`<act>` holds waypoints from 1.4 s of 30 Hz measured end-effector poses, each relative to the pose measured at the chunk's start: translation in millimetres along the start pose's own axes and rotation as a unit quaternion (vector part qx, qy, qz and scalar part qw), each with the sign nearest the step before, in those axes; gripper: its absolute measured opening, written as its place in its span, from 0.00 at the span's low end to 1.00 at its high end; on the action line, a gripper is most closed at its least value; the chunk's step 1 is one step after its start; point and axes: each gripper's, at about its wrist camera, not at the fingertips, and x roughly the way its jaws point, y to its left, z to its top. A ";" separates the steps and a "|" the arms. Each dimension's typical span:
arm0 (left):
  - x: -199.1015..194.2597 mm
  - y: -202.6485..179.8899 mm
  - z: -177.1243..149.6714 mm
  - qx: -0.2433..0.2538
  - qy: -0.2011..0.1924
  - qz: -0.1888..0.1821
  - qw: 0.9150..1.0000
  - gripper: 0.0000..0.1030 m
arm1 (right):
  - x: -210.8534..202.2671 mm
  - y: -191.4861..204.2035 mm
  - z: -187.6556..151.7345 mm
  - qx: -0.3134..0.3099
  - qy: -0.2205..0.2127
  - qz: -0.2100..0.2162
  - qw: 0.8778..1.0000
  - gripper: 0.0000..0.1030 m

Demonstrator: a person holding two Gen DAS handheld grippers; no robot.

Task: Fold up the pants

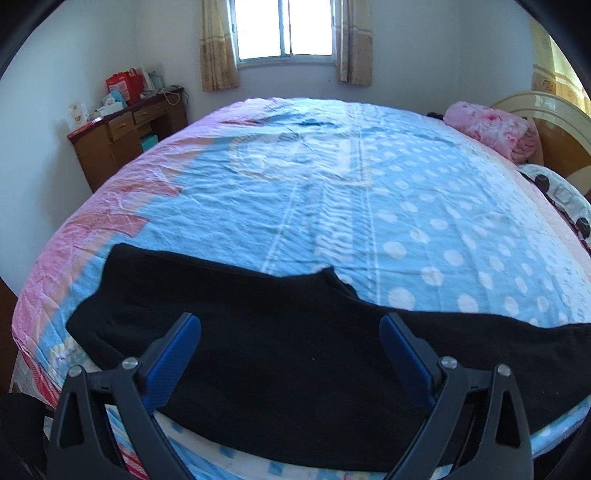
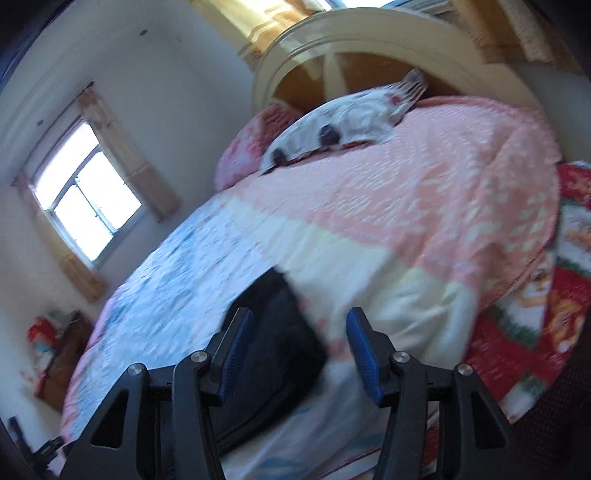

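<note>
Bedroom with a window (image 1: 284, 27) and a bed (image 1: 369, 206) under a blue polka-dot sheet. Left claw (image 1: 290, 325), jaws spread and gripping nothing, hovers directly over the black pants (image 1: 280, 362), which lie flat across the bed's near edge, apparently laid out ready for a fold. Right claw (image 2: 299, 325), likewise spread and empty, is poised above one end of the pants (image 2: 273, 332); motion blur obscures which end. Beyond the claws: pillow (image 2: 354, 122), headboard (image 2: 369, 33), wooden dresser (image 1: 125, 136).
</note>
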 end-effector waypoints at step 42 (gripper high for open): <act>8.0 21.0 -7.2 -0.041 0.029 -0.018 0.999 0.97 | -3.2 40.9 -29.7 -0.052 -0.005 0.052 0.997 0.10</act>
